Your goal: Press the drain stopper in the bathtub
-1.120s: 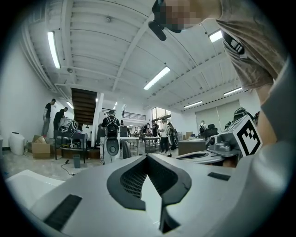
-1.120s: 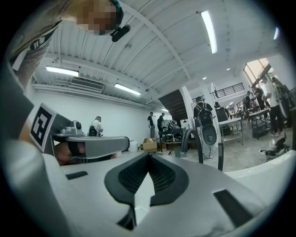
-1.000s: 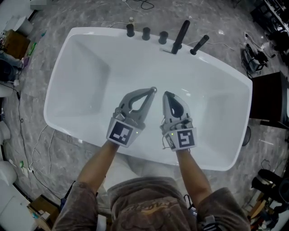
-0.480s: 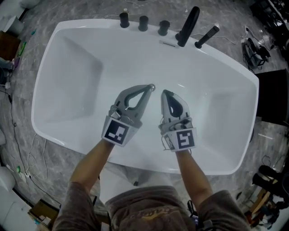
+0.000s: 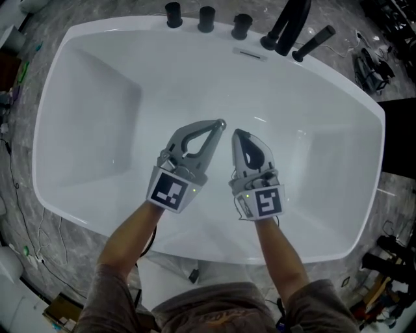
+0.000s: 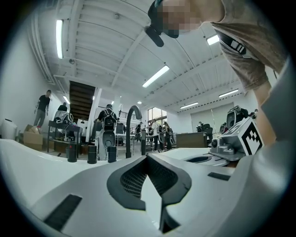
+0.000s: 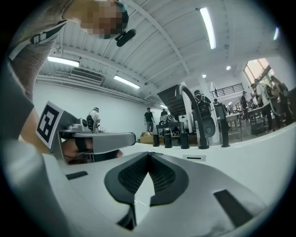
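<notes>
Both grippers hang side by side over the middle of the white bathtub (image 5: 84,97). My left gripper (image 5: 220,125) is shut, its tip pointing towards the far rim. My right gripper (image 5: 238,135) is shut too, a little to the right of it. A small shiny round spot sits right at the left tip; I cannot tell whether it is the drain stopper. The tub floor under both grippers is hidden. In the left gripper view the jaws (image 6: 147,156) meet with nothing between them. The right gripper view shows the same (image 7: 149,153).
On the far rim stand three black knobs (image 5: 207,18), a black spout (image 5: 290,23) and a black hand-shower handle (image 5: 313,42). An overflow slot (image 5: 250,54) lies just below them. Grey marbled floor with cables surrounds the tub. People and benches stand far behind (image 6: 108,122).
The head view has moved forward over the tub, so the tub looks larger and its far rim sits higher. Both grippers keep the same shut pose side by side.
</notes>
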{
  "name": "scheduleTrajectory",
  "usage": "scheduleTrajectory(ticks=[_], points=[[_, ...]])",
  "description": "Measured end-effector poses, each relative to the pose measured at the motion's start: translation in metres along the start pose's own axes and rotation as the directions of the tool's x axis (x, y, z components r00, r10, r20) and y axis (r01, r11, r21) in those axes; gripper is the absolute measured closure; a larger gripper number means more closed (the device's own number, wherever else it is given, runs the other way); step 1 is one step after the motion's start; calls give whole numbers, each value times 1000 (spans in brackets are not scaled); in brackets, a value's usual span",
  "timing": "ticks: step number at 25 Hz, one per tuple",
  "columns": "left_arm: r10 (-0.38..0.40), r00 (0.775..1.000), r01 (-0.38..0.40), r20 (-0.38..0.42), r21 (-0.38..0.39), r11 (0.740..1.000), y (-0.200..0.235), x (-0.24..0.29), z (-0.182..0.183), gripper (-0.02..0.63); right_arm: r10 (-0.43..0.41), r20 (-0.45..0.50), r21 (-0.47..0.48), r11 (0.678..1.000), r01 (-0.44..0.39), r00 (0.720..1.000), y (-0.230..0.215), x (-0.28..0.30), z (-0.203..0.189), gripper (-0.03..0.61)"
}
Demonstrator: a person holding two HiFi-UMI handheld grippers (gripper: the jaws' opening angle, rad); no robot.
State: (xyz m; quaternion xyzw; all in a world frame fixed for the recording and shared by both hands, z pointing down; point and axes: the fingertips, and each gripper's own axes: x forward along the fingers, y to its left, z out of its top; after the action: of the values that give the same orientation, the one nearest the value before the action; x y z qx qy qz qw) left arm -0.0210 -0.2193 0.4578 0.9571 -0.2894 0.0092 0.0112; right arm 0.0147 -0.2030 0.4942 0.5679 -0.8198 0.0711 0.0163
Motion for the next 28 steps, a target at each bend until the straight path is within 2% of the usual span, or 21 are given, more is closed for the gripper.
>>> scheduleTrajectory(ticks=[12,21,28], points=[[-16,1000,16,10,-9,1000,14,16,-62,612,8,10,9,1000,-8,1000,-13,22,-57,575],[-35,999,35,-5,-12,999,12,26,-124,612,28,26,8,1000,-28,999,-24,34,-107,575],[-36,999,36,5,-28,999,12,27,-154,612,12,14,-12,1000,-12,1000,-30,39,-139,575]])
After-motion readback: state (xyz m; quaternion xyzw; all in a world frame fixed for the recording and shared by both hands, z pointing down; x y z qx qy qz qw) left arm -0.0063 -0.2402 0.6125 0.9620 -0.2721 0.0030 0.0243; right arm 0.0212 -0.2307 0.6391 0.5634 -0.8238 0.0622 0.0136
